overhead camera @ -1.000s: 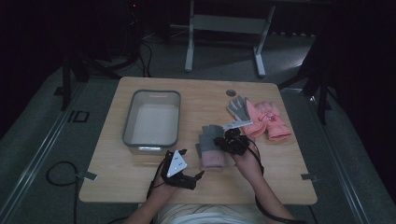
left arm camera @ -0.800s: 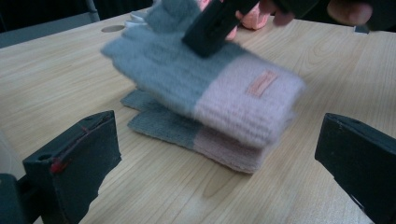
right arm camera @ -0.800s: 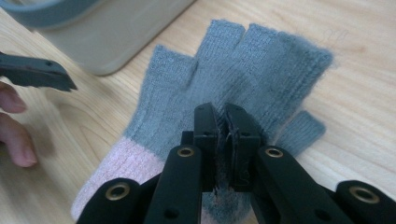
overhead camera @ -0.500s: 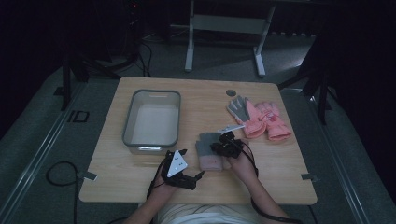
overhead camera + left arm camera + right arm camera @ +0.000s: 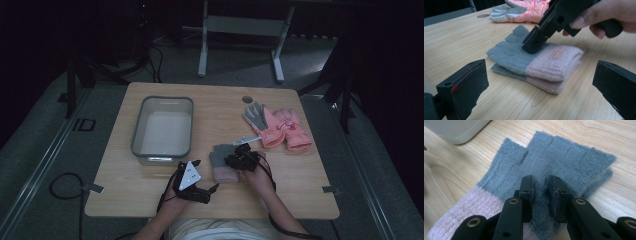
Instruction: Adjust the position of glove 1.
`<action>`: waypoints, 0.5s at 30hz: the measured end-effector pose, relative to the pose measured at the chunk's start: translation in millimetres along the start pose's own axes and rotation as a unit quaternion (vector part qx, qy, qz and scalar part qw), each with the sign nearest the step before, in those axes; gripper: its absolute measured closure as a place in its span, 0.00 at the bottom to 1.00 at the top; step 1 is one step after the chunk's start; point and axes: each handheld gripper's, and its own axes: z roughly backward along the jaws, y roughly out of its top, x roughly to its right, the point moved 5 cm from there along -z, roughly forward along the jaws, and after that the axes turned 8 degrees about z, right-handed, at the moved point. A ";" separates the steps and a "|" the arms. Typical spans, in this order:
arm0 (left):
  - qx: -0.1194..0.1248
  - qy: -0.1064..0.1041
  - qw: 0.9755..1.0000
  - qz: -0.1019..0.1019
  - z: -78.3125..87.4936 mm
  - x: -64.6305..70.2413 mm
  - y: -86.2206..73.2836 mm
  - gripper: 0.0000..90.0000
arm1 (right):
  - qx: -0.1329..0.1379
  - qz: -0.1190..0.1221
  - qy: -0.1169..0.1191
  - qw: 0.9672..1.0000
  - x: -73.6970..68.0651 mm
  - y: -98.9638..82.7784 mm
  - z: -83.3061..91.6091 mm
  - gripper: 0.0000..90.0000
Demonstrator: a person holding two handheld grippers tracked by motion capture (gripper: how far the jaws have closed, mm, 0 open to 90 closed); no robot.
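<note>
Jaws of the right gripper (image 5: pixel 541 195), just opened a little, are pressed onto the grey-and-pink knitted gloves (image 5: pixel 536 63) stacked on the wooden table (image 5: pixel 150 187); left gripper (image 5: pixel 202 182) jaws are held wide, empty. 1 grey bin (image 5: pixel 137 145) is seen empty beside them.

Grey-and-pink fingerless knit gloves (image 5: pixel 223 162) lie stacked flat on the table.

left gripper (image 5: pixel 200 186) low at the near desk edge, jaws wide apart, nothing between them, right gripper (image 5: pixel 541 191) tipped down, jaws just been opening, now a narrow gap with a fold of knit in it, right hand (image 5: pixel 604 17) wrapped round its body
</note>
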 end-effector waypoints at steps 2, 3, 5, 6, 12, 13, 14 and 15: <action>0.006 -0.004 1.000 -0.002 0.6 0.4 0.3 0.00 | -0.003 0.005 0.002 1.000 -0.5 -0.6 0.4 0.81; 0.008 -0.009 1.000 -0.005 0.8 1.2 0.5 0.00 | -0.004 0.006 0.007 1.000 -0.9 -1.2 1.0 0.81; 0.008 -0.020 1.000 -0.006 1.2 3.9 1.8 0.00 | -0.005 0.008 0.017 1.000 -0.6 -2.4 2.3 0.79; 0.007 -0.031 0.999 -0.002 1.1 5.9 2.9 0.00 | -0.005 0.008 0.017 1.000 -0.6 -2.4 2.3 0.79; -0.048 -0.005 0.997 -0.064 -9.1 17.3 9.1 0.00 | 0.010 0.007 0.018 1.000 7.6 4.3 25.9 0.72; -0.048 -0.005 0.997 -0.064 -9.1 17.3 9.1 0.00 | 0.010 0.007 0.018 1.000 7.6 4.3 25.9 0.72; -0.075 0.000 0.995 -0.070 -11.7 20.4 13.8 0.00 | 0.017 0.008 0.007 1.000 15.4 7.7 36.0 0.71; -0.084 0.001 0.994 -0.068 -12.4 21.1 15.8 0.03 | 0.020 0.008 0.000 1.000 21.2 9.4 41.1 0.71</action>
